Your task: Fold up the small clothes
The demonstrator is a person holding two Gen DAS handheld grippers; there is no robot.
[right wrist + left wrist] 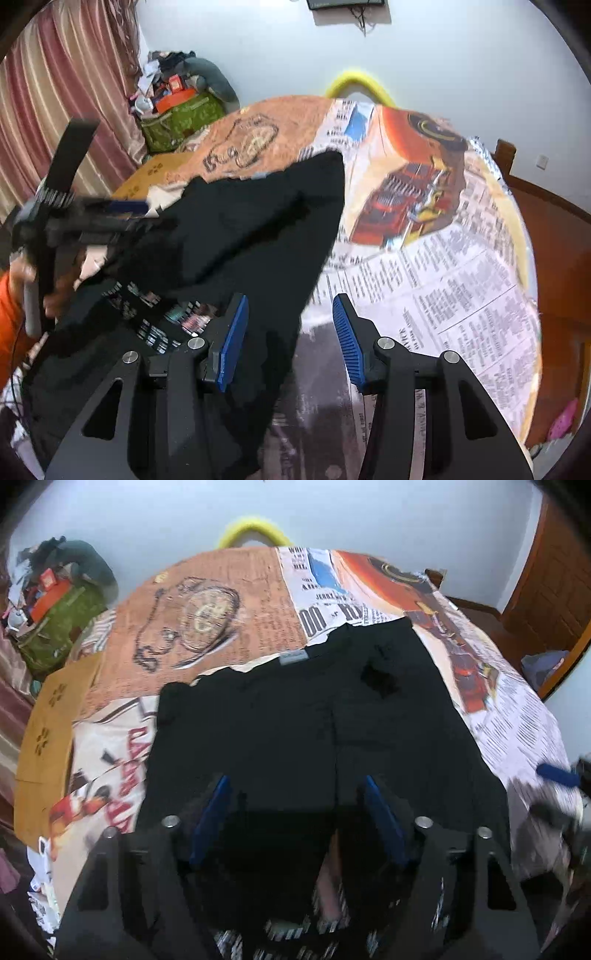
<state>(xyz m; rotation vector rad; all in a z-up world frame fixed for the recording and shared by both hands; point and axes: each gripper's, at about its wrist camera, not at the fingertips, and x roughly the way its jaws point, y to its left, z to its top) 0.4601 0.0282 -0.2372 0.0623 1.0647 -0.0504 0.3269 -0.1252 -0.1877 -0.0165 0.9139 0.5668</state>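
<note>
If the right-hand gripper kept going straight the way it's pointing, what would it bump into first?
Probably the edge of the black garment lying between the right gripper's open fingers, or the printed cloth beside it; depth is hard to judge.

L gripper (pixel 295 794) & R gripper (pixel 290 317): both jaws apart, angled down.

Cover: newspaper-print bedspread (pixel 229 602) with red truck picture (pixel 402 199)
Behind: yellow arch (pixel 255 526), white wall (pixel 406 517)
Left: green bag (pixel 177 118), striped curtain (pixel 55 92)
Right: wooden door (pixel 550 579)
</note>
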